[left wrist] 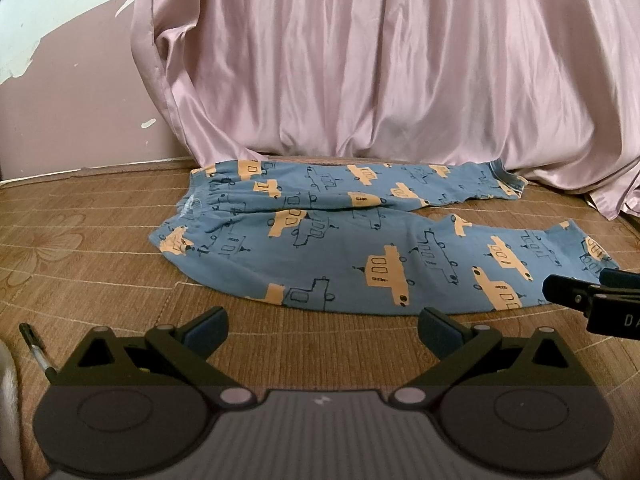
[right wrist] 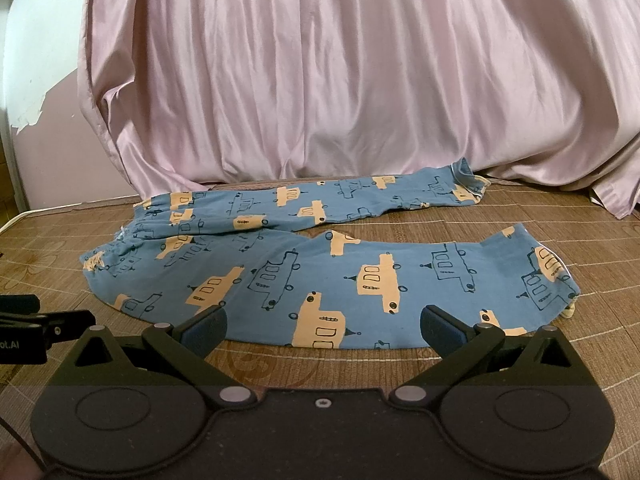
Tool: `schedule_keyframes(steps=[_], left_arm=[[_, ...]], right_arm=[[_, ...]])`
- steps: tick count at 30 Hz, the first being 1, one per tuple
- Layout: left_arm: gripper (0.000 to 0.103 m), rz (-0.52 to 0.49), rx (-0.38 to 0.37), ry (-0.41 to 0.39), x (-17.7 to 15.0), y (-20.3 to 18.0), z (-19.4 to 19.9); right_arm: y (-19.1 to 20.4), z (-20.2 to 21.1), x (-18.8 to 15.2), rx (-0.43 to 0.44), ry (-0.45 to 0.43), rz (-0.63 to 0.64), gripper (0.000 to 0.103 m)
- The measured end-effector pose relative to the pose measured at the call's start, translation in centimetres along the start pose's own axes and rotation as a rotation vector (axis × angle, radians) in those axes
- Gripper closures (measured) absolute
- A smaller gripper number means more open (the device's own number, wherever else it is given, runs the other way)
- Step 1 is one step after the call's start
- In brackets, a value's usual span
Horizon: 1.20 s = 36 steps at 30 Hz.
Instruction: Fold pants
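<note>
1. Pink curtain hangs behind, its hem pooled on the mat.
2. Brown woven mat lies under everything.
3. Blue pants with orange cars lie flat, waistband left, legs spread rightward.
4. My left claw gapes wide, empty, just short of the near hem.
5. My right claw also wide, empty, tips over the near leg.
6. Pen lies far left.

On the right gripper, at the right edge of the left wrist view, white letters "DA" are cut off by the frame. On the left gripper, at the left edge of the right wrist view, "ot.AI" can be read.
</note>
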<state>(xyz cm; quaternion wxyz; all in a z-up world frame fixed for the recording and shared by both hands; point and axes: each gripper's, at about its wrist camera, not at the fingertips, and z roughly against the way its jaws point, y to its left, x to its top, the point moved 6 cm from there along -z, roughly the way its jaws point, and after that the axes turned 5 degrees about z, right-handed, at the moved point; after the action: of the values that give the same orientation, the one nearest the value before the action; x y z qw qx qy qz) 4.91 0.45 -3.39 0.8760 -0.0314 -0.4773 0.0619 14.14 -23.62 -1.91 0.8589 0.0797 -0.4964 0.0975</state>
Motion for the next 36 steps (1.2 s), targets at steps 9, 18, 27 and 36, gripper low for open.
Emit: schedule_keyframes(steps=[9, 18, 27, 36], left_arm=[[0.000, -0.002, 0.001, 0.001, -0.15, 0.14, 0.08], [0.000, -0.001, -0.001, 0.004, -0.20, 0.10, 0.09], [0.000, -0.002, 0.002, 0.003, -0.44, 0.17, -0.13], [0.000, 0.031, -0.026, 0.037, -0.68, 0.31, -0.42]], right_arm=[[0.03, 0.00, 0.00, 0.000, 0.001, -0.001, 0.000], [0.00, 0.01, 0.00, 0.000, 0.001, -0.001, 0.000], [0.01, 0.01, -0.01, 0.000, 0.001, -0.002, 0.000], [0.06, -0.30, 0.05, -0.008, 0.012, 0.003, 0.001]])
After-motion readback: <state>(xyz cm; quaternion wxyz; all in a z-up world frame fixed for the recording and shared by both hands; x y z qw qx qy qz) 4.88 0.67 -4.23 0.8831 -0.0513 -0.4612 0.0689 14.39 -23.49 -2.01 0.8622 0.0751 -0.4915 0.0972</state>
